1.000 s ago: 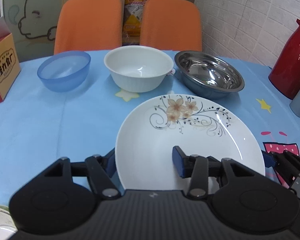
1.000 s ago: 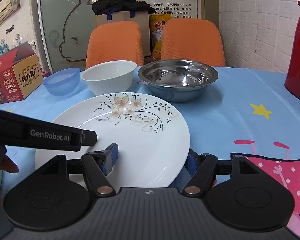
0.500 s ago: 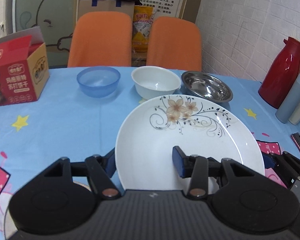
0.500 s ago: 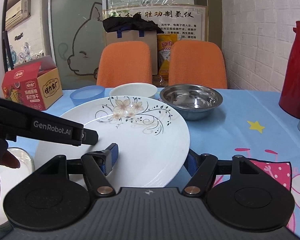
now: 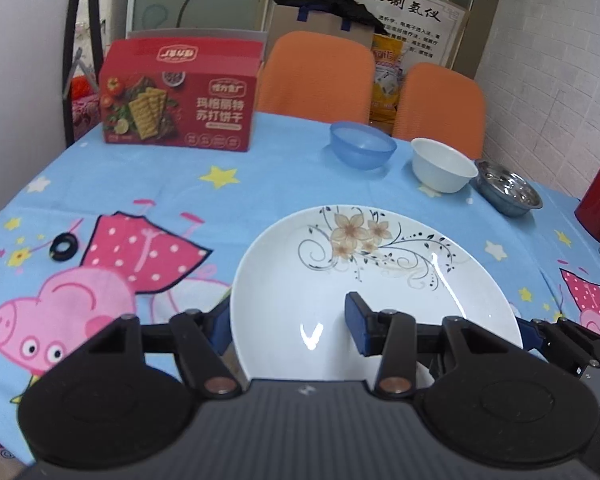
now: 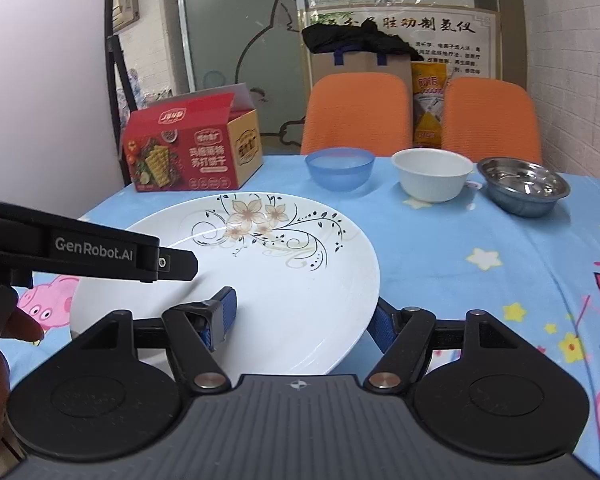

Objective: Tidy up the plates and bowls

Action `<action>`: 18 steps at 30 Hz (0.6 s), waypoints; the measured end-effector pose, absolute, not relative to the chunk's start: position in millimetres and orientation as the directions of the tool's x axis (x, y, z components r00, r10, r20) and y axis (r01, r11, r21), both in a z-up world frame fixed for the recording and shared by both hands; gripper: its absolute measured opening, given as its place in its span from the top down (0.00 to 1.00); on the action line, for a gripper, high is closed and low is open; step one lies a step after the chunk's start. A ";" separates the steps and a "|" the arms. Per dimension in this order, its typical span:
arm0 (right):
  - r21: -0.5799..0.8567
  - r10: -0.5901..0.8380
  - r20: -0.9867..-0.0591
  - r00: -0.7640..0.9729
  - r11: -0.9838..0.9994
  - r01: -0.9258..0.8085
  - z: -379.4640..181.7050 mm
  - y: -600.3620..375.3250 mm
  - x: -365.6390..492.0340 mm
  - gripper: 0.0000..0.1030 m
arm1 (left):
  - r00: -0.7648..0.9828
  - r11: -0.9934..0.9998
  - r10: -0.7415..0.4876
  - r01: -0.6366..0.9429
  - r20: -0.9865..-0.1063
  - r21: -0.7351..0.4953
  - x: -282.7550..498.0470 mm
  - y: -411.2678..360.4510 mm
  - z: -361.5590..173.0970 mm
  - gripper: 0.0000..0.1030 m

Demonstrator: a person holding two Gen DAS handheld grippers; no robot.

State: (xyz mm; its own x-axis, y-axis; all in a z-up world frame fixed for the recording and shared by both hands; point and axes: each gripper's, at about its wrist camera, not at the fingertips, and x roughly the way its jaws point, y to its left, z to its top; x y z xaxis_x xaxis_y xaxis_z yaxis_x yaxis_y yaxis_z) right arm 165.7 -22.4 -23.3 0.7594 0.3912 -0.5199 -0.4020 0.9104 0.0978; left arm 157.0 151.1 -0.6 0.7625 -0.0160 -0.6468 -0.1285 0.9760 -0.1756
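Floral plate (image 5: 380, 276) gripped at both near rims by left gripper (image 5: 296, 320) and right gripper (image 6: 302, 316), fingers clamped on rim. Plate carried above surface (image 6: 480, 232), roughly level, floral end far. Transport step judged; level lowering needed next. Round: no long axis.

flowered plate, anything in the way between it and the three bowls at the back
Nothing visible does. The flowered plate is clamped at its near rim by both the left hand-held gripper and the right hand-held gripper. Only bare tablecloth lies between it and the blue bowl, white bowl and steel bowl.
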 end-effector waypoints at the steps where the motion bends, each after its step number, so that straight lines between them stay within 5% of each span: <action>1: 0.092 0.394 -0.528 0.752 0.907 -0.411 -25.1 -16.8 163.5 0.00 | 0.760 0.973 -0.019 -0.136 -0.650 -0.187 154.4 155.6 -3.3 0.56; 8: 0.062 0.386 -0.559 0.734 0.902 -0.427 -33.4 2.8 155.9 0.00 | 0.754 0.963 -0.038 -0.147 -0.655 -0.226 145.8 171.5 -19.5 0.56; 18: 0.033 0.373 -0.562 0.738 0.902 -0.431 -35.9 8.2 152.7 0.00 | 0.781 0.965 -0.072 -0.104 -0.621 -0.243 144.6 174.4 -22.3 0.42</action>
State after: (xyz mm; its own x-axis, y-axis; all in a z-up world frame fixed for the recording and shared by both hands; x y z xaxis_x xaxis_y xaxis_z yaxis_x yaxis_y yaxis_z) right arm 152.7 8.2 -35.9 0.7382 0.3730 -0.5621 -0.4305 0.9020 0.0331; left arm 144.6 174.4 -22.3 0.7808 -0.0724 -0.6205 -0.1035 0.9646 -0.2427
